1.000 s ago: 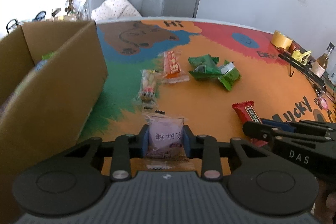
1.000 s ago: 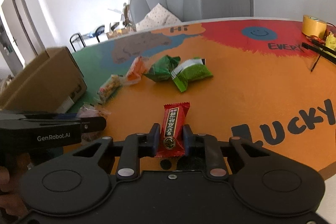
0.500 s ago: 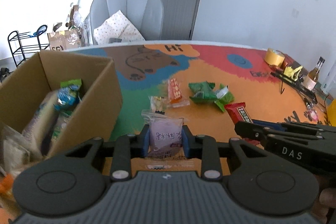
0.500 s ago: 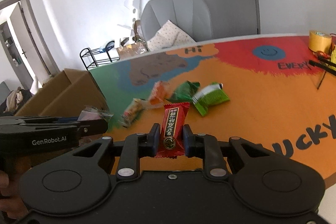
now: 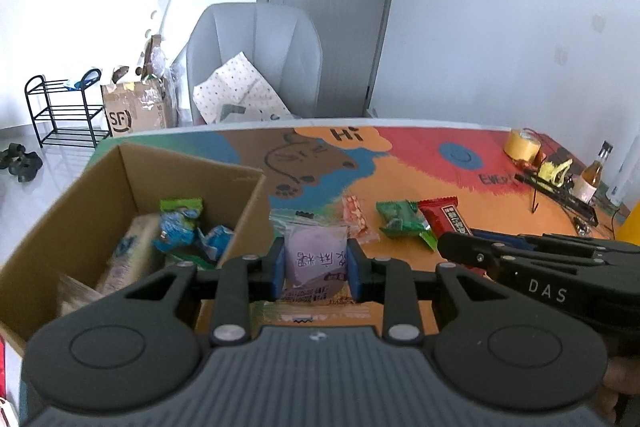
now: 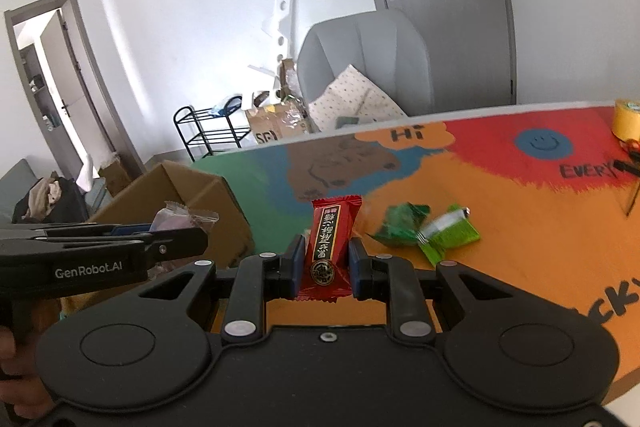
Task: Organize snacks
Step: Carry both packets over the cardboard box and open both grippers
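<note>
Left gripper (image 5: 315, 263) clamped on a clear packet with a purple sweet (image 5: 316, 253), held above the table (image 5: 480, 219) beside the open cardboard box (image 5: 80, 211). Right gripper (image 6: 323, 265) clamped on a red snack bar (image 6: 329, 243), upright between the pads. Still on the table: green packets (image 6: 424, 231) and an orange-white packet (image 5: 356, 217). In the box, blue wrappers (image 5: 180, 227) plus paler packs, perhaps biscuits; too blurred to tell.

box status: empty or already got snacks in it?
Not empty. The open-topped box holds several packets, among them blue-green wrappers and a pale pack, seen from the left wrist.
</note>
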The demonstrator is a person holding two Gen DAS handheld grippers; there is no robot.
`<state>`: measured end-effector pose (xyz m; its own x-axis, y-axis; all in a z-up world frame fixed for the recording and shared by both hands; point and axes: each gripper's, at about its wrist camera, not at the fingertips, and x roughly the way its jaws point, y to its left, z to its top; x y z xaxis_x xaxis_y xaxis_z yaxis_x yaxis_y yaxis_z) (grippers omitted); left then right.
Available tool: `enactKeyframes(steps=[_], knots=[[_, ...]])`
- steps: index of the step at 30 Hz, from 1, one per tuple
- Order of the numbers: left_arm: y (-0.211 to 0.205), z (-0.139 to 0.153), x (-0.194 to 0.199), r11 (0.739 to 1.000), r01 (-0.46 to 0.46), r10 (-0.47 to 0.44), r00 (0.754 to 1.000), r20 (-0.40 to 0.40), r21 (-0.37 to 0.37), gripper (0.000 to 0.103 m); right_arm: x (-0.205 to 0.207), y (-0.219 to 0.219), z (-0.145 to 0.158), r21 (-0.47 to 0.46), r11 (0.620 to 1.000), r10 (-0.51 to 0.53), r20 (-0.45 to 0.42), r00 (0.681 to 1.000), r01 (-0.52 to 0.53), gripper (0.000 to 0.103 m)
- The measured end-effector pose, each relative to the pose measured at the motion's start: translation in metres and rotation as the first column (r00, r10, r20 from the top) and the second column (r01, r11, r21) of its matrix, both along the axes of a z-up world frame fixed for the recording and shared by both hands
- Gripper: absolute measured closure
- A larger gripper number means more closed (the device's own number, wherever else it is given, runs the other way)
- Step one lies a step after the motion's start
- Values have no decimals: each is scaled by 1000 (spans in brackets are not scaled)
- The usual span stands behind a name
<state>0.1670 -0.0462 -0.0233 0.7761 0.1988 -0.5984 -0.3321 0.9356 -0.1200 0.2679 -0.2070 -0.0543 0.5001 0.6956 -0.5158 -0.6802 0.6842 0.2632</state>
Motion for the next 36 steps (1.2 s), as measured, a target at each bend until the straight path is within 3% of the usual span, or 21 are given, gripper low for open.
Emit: enactKeyframes(steps=[10, 30, 36], knots=[[29, 20, -22, 998, -58, 57, 998, 40, 0, 74, -8, 26, 18, 32, 999, 40, 23, 999, -41, 82], [98, 28, -65, 972, -234, 234, 972, 19, -21, 73, -36, 94, 35, 82, 971, 223, 41, 974, -226, 82], [109, 31, -74, 968, -248, 250, 968, 30, -46, 61, -47, 112, 41, 84, 957, 275, 46, 960, -278, 82]])
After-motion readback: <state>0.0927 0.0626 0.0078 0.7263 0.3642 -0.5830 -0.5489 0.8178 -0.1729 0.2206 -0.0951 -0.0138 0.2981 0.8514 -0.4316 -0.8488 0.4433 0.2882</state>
